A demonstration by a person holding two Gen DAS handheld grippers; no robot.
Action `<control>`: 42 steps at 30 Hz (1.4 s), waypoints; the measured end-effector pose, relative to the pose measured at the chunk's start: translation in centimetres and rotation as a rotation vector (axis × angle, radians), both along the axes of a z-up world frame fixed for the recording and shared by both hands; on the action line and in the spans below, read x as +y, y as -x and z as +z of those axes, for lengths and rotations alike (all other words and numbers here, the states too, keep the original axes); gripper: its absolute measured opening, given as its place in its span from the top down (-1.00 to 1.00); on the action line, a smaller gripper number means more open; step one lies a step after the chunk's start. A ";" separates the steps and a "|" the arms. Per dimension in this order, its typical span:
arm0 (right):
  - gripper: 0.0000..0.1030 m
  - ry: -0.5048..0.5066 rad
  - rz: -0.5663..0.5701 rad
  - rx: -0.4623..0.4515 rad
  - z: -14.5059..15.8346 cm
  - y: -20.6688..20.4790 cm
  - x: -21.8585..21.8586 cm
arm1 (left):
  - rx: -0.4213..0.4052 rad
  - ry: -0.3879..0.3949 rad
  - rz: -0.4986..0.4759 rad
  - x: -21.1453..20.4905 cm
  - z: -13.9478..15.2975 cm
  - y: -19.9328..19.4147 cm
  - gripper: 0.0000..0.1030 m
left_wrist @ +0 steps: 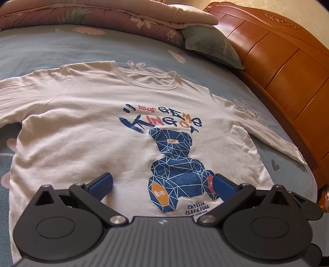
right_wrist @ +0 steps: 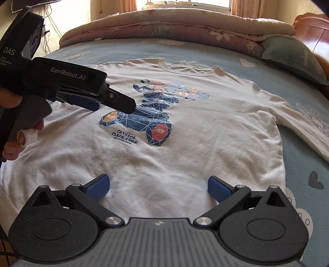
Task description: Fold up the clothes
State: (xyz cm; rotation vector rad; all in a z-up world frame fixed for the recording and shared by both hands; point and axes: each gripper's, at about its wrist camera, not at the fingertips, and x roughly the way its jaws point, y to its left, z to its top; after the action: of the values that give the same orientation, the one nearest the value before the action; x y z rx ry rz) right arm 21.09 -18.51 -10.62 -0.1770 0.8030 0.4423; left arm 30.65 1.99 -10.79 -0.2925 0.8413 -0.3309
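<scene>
A: Where is the white long-sleeved cotton shirt with the blue bear print (left_wrist: 127,131) lying?
B: Flat on the blue bed (left_wrist: 41,51), ahead of both grippers.
A: Jaws?
B: Left gripper (left_wrist: 162,185) and right gripper (right_wrist: 158,188) are both gaping wide, gripping nothing

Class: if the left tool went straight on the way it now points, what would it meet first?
Probably the shirt: the open left tool points over its bear print, though its height above the cloth is unclear.

Bed sheet (left_wrist: 51,51): blue, flower-printed, covering the mattress.
Quilt (right_wrist: 185,26): folded, floral, pink-brown, along the far edge.
Pillow (left_wrist: 213,45): grey-green, beside the quilt.
Headboard (left_wrist: 277,61): orange-brown wood, panelled, carved scrolls.
Window (right_wrist: 189,3): behind the quilt, bright daylight.
Wall (right_wrist: 67,20): pale yellow, dangling cables.
</scene>
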 end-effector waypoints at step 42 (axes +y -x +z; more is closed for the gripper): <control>-1.00 -0.264 -0.160 -0.031 0.7 9.2 -3.2 | -0.046 -0.135 -0.091 -3.6 1.4 1.6 -0.99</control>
State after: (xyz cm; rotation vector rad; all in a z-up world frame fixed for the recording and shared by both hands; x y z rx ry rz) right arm 11.87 -21.70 -9.89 0.1245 0.7144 0.3886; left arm 29.00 -1.64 -9.37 -0.1211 0.8290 -0.3630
